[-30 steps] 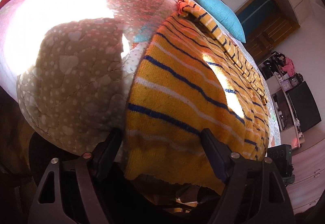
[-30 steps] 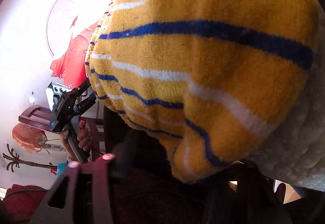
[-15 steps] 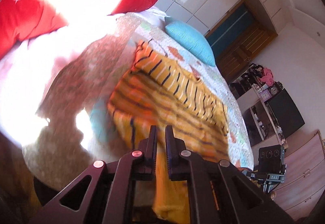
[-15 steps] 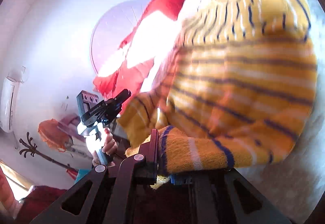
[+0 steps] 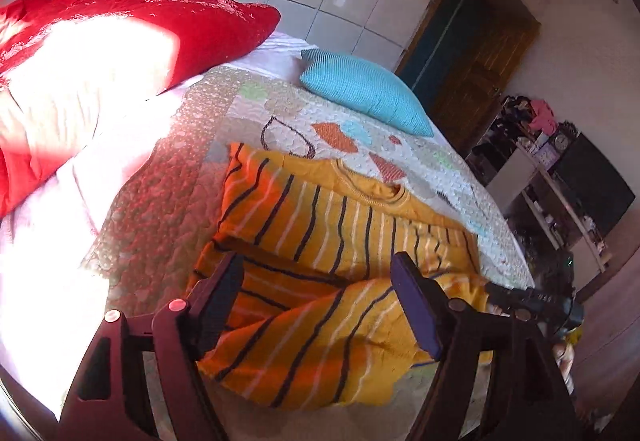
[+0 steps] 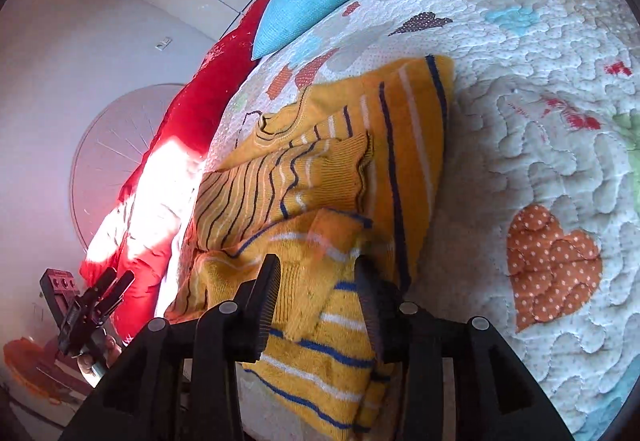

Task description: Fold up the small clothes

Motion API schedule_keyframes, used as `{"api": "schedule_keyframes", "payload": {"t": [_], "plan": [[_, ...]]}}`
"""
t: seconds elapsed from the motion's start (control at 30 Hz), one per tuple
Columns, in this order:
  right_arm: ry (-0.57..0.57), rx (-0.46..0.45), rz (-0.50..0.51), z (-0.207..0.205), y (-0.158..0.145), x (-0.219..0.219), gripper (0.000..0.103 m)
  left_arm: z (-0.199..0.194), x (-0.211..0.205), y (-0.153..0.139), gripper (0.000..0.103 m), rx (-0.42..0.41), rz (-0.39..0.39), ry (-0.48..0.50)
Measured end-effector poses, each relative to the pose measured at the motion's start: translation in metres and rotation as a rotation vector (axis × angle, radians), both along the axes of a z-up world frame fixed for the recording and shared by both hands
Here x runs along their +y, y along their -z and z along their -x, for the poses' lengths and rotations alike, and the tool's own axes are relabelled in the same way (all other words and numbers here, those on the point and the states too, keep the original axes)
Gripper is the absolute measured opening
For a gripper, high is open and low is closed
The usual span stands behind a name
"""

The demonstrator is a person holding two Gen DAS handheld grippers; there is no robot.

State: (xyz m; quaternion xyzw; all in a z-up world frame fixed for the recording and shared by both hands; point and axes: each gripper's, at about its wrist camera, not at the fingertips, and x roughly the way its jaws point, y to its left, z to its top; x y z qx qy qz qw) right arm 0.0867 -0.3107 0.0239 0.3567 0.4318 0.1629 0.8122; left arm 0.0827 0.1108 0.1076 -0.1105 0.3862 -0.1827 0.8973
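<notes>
A yellow knit sweater (image 5: pixel 340 225) with navy and white stripes lies on the patchwork quilt (image 5: pixel 420 161), its lower part doubled over towards the collar. My left gripper (image 5: pixel 316 277) is open just above the folded hem, holding nothing. In the right wrist view the same sweater (image 6: pixel 320 161) lies folded and rumpled on the quilt (image 6: pixel 540 121). My right gripper (image 6: pixel 318 271) is open over the near folded edge, with the cloth lying loose between and under its fingers.
A turquoise cushion (image 5: pixel 364 89) and a red pillow (image 5: pixel 120 41) lie at the head of the bed. A wardrobe wall, a wooden door (image 5: pixel 476 81) and a cluttered shelf (image 5: pixel 540 169) stand beyond. The left gripper (image 6: pixel 88 305) shows at the bed's edge.
Both grippers took hold of the hem, lifted it and carried it over towards the collar. Now both have opened and let go, and the folded part lies on the sweater.
</notes>
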Motion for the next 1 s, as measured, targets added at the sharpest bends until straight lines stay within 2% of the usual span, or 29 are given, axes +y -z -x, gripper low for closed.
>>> {"api": "schedule_keyframes", "payload": {"t": [0.07, 0.2, 0.33, 0.5, 0.53, 0.57, 0.6, 0.63, 0.7, 0.77, 0.8, 0.87, 0.93, 1.0], "plan": [[-0.021, -0.019, 0.066, 0.015, -0.006, -0.001, 0.056, 0.019, -0.006, 0.016, 0.075, 0.001, -0.081, 0.054], [-0.033, -0.019, 0.156, 0.034, -0.011, 0.007, 0.057, 0.057, -0.035, 0.042, 0.075, -0.035, -0.274, 0.210], [-0.018, -0.001, 0.181, 0.054, -0.007, 0.007, 0.057, 0.079, -0.063, 0.065, 0.075, -0.102, -0.452, 0.367], [0.028, 0.047, 0.154, 0.063, 0.011, 0.003, 0.057, 0.078, -0.091, 0.079, 0.075, -0.194, -0.615, 0.479], [0.031, 0.055, 0.155, 0.063, 0.014, 0.003, 0.057, 0.077, -0.098, 0.081, 0.068, -0.196, -0.636, 0.508], [0.034, 0.058, 0.157, 0.064, 0.015, 0.004, 0.057, 0.074, -0.104, 0.082, 0.054, -0.182, -0.641, 0.543], [0.037, 0.057, 0.161, 0.065, 0.015, 0.005, 0.057, 0.069, -0.109, 0.082, 0.007, -0.153, -0.629, 0.570], [0.037, 0.052, 0.167, 0.066, 0.013, 0.005, 0.057, 0.062, -0.110, 0.079, 0.007, -0.125, -0.604, 0.572], [0.035, 0.038, 0.186, 0.066, 0.009, 0.006, 0.057, 0.045, -0.103, 0.060, 0.007, -0.108, -0.474, 0.544], [0.030, 0.029, 0.210, 0.064, 0.006, 0.006, 0.057, 0.015, -0.089, 0.038, 0.007, -0.079, -0.354, 0.462], [0.029, 0.027, 0.217, 0.062, 0.005, 0.006, 0.057, -0.003, -0.081, 0.029, 0.007, -0.069, -0.318, 0.391], [0.035, 0.029, 0.222, 0.056, 0.007, 0.005, 0.057, -0.045, -0.062, 0.018, 0.007, -0.039, -0.255, 0.239], [0.040, 0.026, 0.218, 0.050, 0.007, 0.004, 0.057, -0.084, -0.044, 0.017, 0.007, -0.007, -0.229, 0.092], [0.035, 0.009, 0.229, 0.045, 0.002, 0.007, 0.057, -0.111, -0.032, 0.025, 0.007, 0.039, -0.214, 0.036]]}}
